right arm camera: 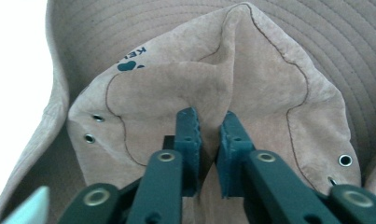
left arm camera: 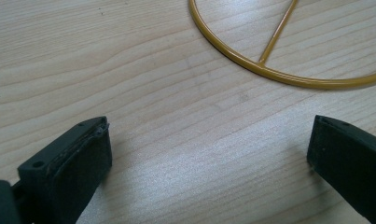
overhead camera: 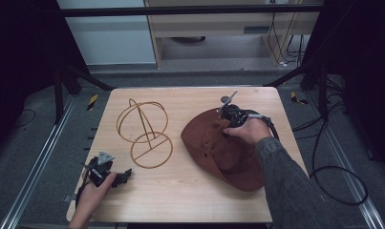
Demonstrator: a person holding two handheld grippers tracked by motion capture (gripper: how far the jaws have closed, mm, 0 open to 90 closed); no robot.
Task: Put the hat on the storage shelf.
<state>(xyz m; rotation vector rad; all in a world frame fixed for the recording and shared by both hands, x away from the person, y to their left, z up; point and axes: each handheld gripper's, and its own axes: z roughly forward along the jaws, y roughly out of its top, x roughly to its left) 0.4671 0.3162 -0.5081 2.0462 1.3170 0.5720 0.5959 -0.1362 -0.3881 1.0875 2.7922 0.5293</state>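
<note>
Tongs on the right pinched a fold of the brown hat lying at the table's right side; the left tongs rested spread near the wire stand. Likely the grasp step; next, lifting toward the stand.

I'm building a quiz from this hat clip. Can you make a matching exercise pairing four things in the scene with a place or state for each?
Things:
1. brown hat
2. wire hat stand
3. left gripper
4. right gripper

Places or states:
A. jaws wide apart above bare wood
B. standing on the left half of the table, untouched
C. lying on the right half of the table, crown pinched
D. jaws closed on a fold of suede

Pairs: 1-C, 2-B, 3-A, 4-D
</note>
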